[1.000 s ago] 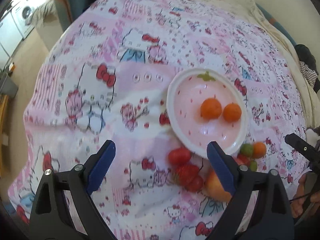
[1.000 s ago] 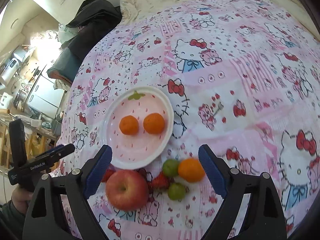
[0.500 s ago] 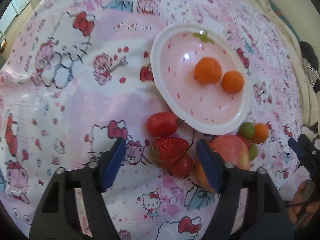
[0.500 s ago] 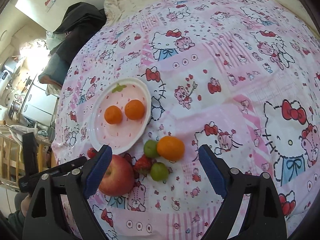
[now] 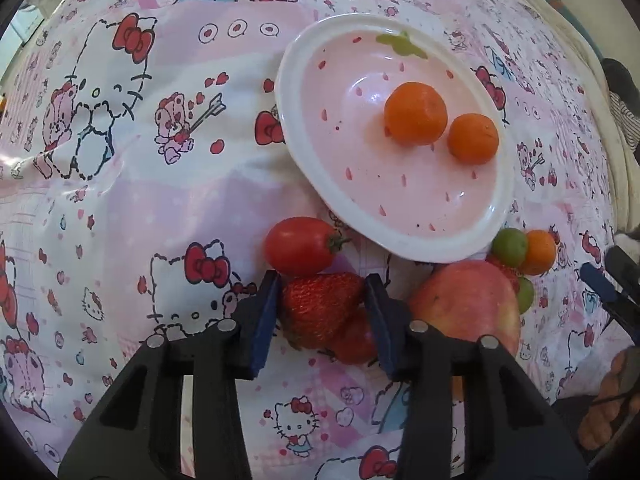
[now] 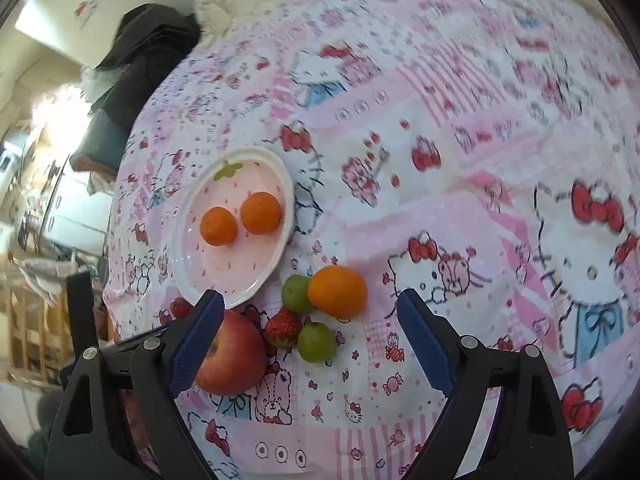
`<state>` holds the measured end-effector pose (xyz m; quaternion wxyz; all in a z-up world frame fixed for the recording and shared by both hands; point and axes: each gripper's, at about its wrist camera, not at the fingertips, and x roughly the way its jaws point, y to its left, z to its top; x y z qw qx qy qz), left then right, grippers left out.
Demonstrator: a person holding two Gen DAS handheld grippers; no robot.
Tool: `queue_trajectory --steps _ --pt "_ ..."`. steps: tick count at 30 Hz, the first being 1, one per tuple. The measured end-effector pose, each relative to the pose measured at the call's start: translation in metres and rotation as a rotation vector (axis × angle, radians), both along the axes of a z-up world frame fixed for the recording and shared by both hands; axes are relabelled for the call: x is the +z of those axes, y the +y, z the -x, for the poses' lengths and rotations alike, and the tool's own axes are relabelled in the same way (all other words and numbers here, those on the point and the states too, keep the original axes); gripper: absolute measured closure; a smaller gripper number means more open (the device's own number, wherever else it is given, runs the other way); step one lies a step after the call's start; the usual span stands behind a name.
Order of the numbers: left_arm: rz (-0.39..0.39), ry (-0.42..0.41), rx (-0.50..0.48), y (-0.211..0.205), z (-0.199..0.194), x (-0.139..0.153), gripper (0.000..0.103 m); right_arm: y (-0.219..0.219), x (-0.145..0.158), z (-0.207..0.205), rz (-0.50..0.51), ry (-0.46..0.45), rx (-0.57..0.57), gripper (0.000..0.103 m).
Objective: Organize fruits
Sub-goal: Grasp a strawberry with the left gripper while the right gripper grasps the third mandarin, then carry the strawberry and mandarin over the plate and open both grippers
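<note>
My left gripper (image 5: 322,290) is shut on a red strawberry (image 5: 320,306) that lies on the cloth below the pink plate (image 5: 320,128). Two oranges (image 5: 416,114) sit on the plate. A red tomato (image 5: 298,246) lies just beyond the strawberry, a second red fruit (image 5: 354,340) beside it, and a red apple (image 5: 466,304) to the right. My right gripper (image 6: 310,312) is open above a strawberry (image 6: 282,326), two green fruits (image 6: 316,342) and an orange (image 6: 338,290); the apple (image 6: 232,354) is at its left finger.
The fruit lies on a pink Hello Kitty cloth (image 5: 140,200) over a soft surface. A dark garment (image 6: 148,48) lies at the far edge. Furniture and shelves (image 6: 28,320) stand off the left side. The left gripper's body (image 6: 84,312) shows at the left.
My left gripper has come down and closed on the strawberry. My right gripper has moved a little nearer the green fruits and orange, still open.
</note>
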<state>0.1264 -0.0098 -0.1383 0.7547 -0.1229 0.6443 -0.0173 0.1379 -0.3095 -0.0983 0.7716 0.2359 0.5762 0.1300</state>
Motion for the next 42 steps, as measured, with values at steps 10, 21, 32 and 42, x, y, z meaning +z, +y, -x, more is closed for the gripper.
queue_trajectory --steps 10,21,32,42 --pt "0.026 -0.018 -0.01 0.009 0.01 0.013 0.072 0.018 -0.038 -0.018 0.047 0.139 0.024 0.045" --pt "0.054 -0.013 0.023 0.018 0.012 0.019 0.073 0.034 -0.042 -0.017 0.176 0.125 0.108 0.058" --pt "0.034 -0.069 0.032 0.026 0.022 0.041 0.073 0.02 -0.001 -0.007 0.115 0.035 0.048 0.058" --pt "0.042 -0.225 0.029 0.034 0.024 0.102 0.073 0.041 0.05 0.005 0.118 -0.129 0.092 0.058"
